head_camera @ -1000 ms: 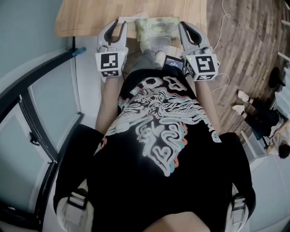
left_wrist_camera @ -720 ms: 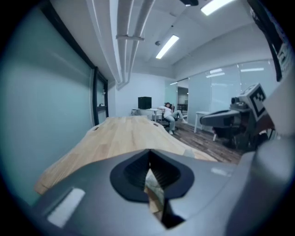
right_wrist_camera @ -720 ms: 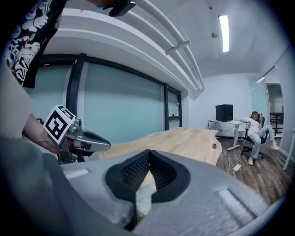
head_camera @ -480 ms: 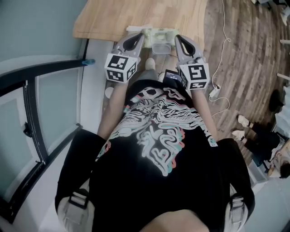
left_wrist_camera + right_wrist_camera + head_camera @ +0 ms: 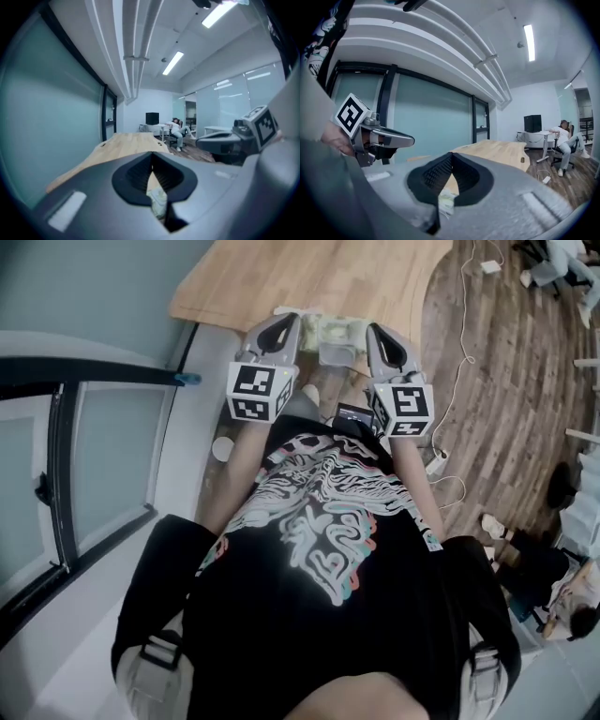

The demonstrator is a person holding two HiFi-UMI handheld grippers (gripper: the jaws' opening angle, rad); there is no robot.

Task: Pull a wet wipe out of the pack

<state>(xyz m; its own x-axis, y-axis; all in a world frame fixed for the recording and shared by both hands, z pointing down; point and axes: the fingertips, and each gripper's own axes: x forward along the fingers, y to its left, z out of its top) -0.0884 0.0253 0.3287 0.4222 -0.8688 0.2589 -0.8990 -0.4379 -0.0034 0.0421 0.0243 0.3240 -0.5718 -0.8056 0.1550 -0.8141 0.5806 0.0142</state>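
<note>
Pale wood desk (image 5: 281, 277) stands beside a glass partition (image 5: 103, 456) with dark frames; plank floor (image 5: 506, 381) spreads to the right; the wet wipe pack (image 5: 342, 327) lies at the desk's near edge, between my left gripper (image 5: 292, 320) and right gripper (image 5: 373, 331); both have their jaws closed tip to tip.

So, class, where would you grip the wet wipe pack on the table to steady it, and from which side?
Probably one short end of the wet wipe pack, coming in level from that side; the left gripper is by the left end. The pack lies flat near the table edge, so its ends look thin enough to pinch, leaving the top free. That gripper's shut jaws must open first.
</note>
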